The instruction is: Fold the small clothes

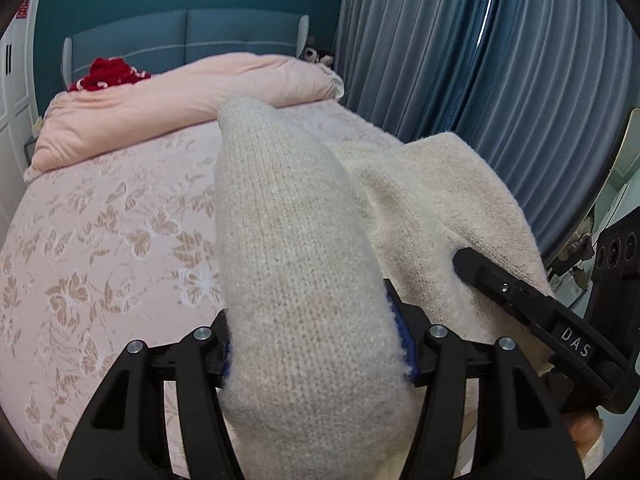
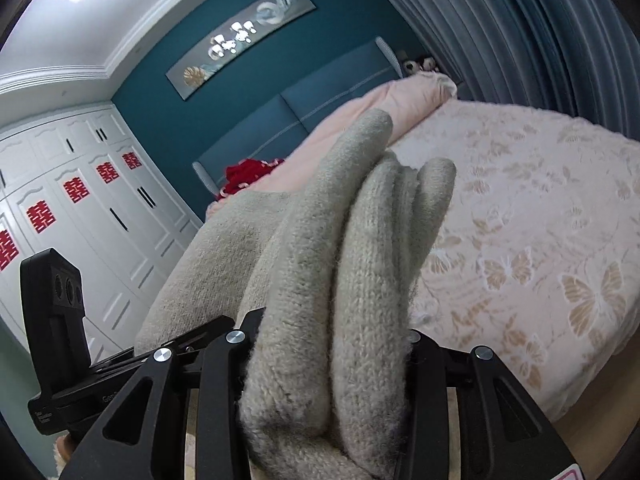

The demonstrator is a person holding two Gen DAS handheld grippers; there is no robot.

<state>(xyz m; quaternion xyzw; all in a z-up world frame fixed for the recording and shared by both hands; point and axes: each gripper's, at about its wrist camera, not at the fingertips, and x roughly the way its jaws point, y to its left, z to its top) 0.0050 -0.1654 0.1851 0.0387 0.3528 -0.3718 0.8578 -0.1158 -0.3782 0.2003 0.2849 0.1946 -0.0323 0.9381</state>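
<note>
Both the left gripper (image 1: 316, 344) and right gripper (image 2: 326, 354) are clenched on the cream knitted sweater (image 1: 296, 240) — I'd keep it taut and lay it flat mid-bed, on the pink floral bedspread (image 1: 108, 220).

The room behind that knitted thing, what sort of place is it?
A bedroom, most likely: a bed with a floral pink cover, a padded blue headboard, and white wardrobe doors along one wall.

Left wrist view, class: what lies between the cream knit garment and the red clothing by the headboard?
The folded pink duvet, lying across the bed between the cream knit garment and the red clothing.
</note>
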